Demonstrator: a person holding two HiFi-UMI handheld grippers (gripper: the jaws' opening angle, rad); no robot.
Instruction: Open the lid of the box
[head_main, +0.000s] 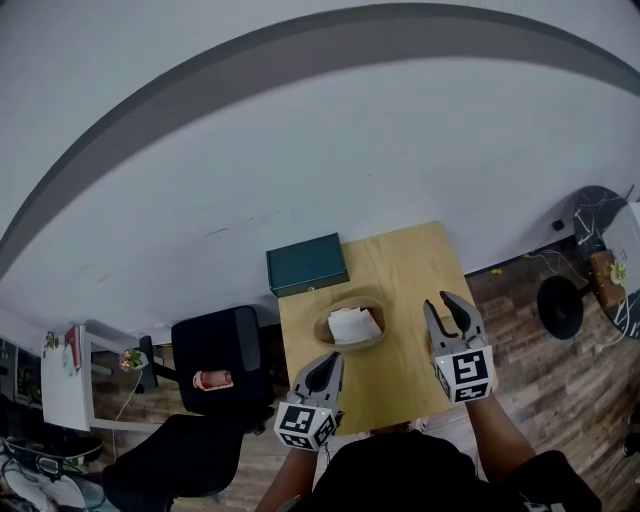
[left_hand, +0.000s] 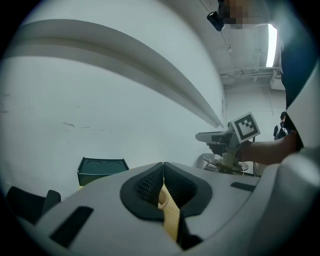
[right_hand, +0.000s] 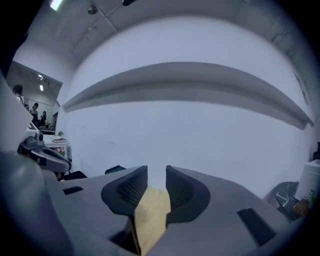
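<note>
The dark green box (head_main: 307, 263) sits on the far left corner of the wooden table (head_main: 410, 270), its lid down. A wooden bowl (head_main: 352, 303) with a white paper (head_main: 355, 325) in it stands at the table's middle. The left gripper (left_hand: 163, 167) hovers over the table's near edge, clenched on nothing. The right gripper (right_hand: 156, 172) hangs over the table's right side, jaws slightly apart and empty, well apart from the box.

Bare light-wood desk (head_main: 415, 270) is lying open down the right half. The tan oval bowl holding white paper (head_main: 350, 301) is sitting mid-desk, standing between the near edge and the dark green rectangular box (head_main: 307, 264) at the back-left corner. A black chair (head_main: 215, 355) is crowding the desk's left side.
</note>
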